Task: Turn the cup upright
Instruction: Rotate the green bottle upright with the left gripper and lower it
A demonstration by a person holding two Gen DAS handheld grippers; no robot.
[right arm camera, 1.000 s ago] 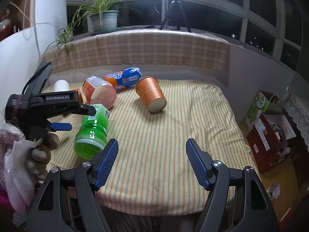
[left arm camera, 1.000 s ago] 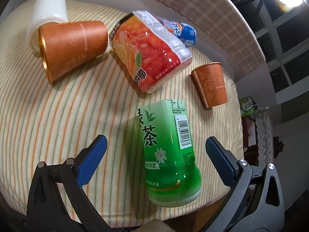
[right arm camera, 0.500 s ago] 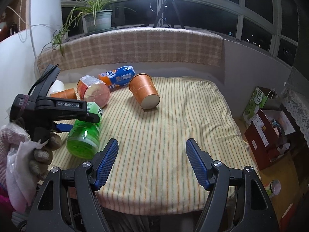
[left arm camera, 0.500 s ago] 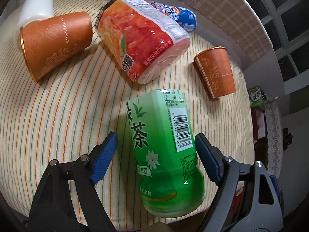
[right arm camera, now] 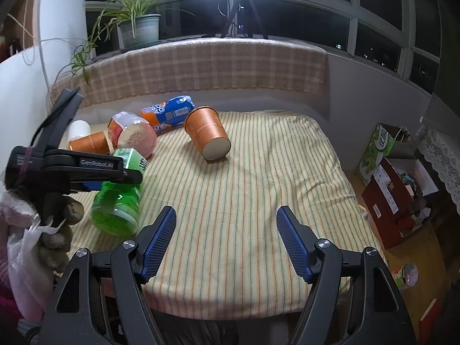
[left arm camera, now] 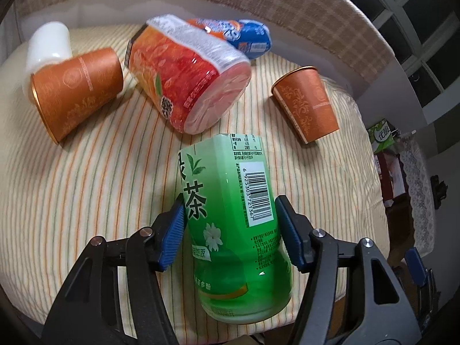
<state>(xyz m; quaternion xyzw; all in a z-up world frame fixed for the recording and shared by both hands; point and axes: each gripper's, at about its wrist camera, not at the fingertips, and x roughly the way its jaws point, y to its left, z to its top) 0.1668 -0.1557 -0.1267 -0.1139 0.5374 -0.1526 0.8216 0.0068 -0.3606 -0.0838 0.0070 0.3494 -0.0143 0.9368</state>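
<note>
The left hand-held gripper (left arm camera: 230,233) has closed onto the green cup (left arm camera: 230,215); right one (right arm camera: 227,241) gapes (two orange cups (left arm camera: 76,95) (left arm camera: 306,100) toppled).

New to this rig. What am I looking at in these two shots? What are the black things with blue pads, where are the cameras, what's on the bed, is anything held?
No robot arm here: a person holds a hand-held gripper in each hand, and each carries a fisheye camera looking forward along its jaws.

The left wrist view shows the left gripper, its blue pads on either side of a green bottle lying on its side. The pads look pressed against it, so it seems gripped.

The right wrist view shows the right gripper open and empty above the striped cloth. At its left edge you see the left gripper from the side, with the person's hand on it.

Also lying on the cloth: two orange cups, a white cup, a red bottle and a blue bottle. All lie tipped over.
</note>
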